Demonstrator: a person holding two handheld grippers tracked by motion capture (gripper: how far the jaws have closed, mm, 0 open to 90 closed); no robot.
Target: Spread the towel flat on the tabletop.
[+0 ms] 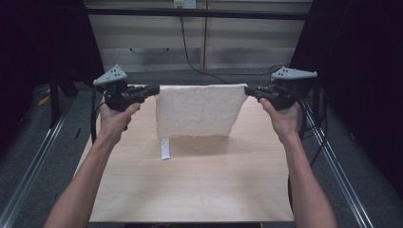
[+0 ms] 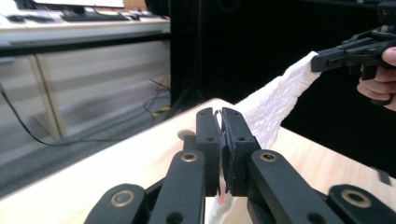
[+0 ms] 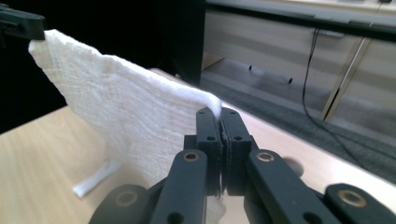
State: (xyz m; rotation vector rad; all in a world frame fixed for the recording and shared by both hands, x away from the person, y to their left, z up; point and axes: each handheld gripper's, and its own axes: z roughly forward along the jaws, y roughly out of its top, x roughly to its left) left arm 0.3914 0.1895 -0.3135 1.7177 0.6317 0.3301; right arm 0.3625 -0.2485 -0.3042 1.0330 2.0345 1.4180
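Observation:
A white textured towel hangs stretched in the air above the far half of the wooden table. My left gripper is shut on its upper left corner and my right gripper is shut on its upper right corner. The towel's lower edge hangs just above the tabletop. In the left gripper view the towel runs from my shut jaws up to the other gripper. From the right gripper view the towel spreads leftward from my gripper to the far corner.
A small white strip lies on the table under the towel's left side, also seen as a white strip in the right gripper view. Metal rails flank the table. Cabinets and a black cable stand beyond the far edge.

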